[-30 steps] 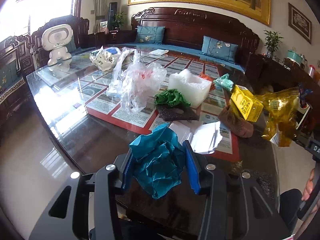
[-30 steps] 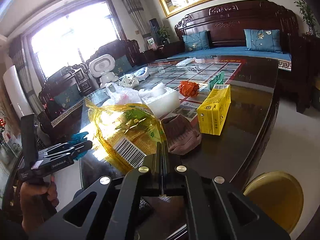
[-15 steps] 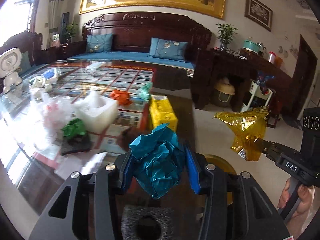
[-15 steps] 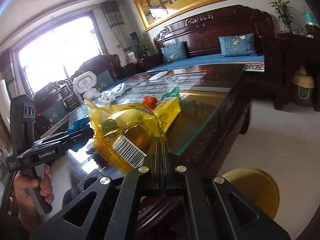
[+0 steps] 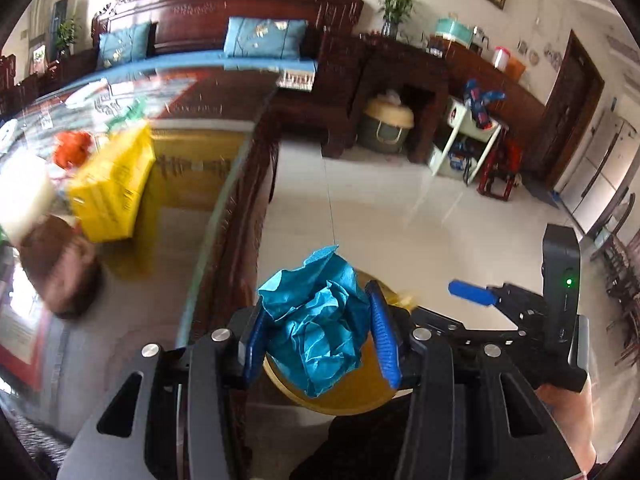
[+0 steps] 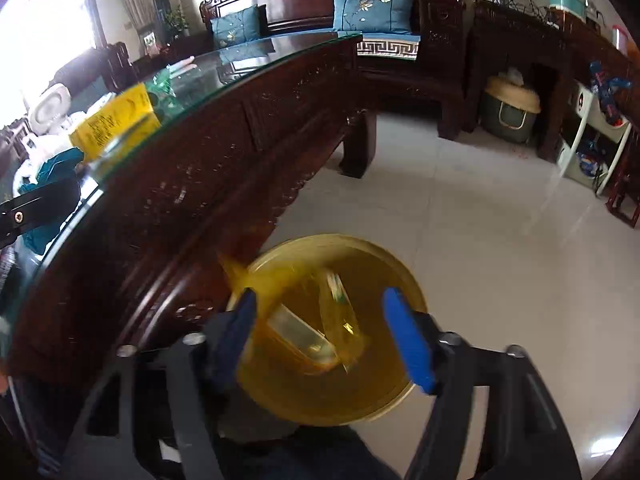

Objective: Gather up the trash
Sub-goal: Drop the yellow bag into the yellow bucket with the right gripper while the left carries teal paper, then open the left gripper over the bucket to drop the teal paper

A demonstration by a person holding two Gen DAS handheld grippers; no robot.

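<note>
We have the left tool (image 5: 316, 332) clamped on a crumpled teal paper wad (image 5: 316, 320), both blue pads pressed into its sides. The wad sits squarely between the fingers, its long axis running from 6 o'clock up to a pointed tip at 12. Directly beneath it in the left wrist view we see the yellow bin (image 5: 344, 396) on the floor, partly covered by the wad and the tool.

The right tool (image 6: 328, 332) has its jaws spread wide, gripping nothing. Between and below its fingers lies the yellow wrapper (image 6: 316, 320), blurred, inside the yellow bin (image 6: 280, 392); its long axis seems to tilt from 7 towards 1 o'clock, though the blur makes that uncertain. In the left wrist view the right tool (image 5: 472, 294) shows at 3 o'clock, one blue finger pointing towards 9.

Further out, the glass-topped wooden bench (image 6: 192, 184) runs from 8 towards 12 o'clock. On it, at 9 to 10 o'clock in the left view, we see a brown lump (image 5: 60, 272), a yellow carton (image 5: 112, 188) and an orange wad (image 5: 72, 148). Pale tiled floor (image 5: 380, 200) spreads beyond, then a carved sofa (image 6: 360, 12) with blue cushions at 12 o'clock.
</note>
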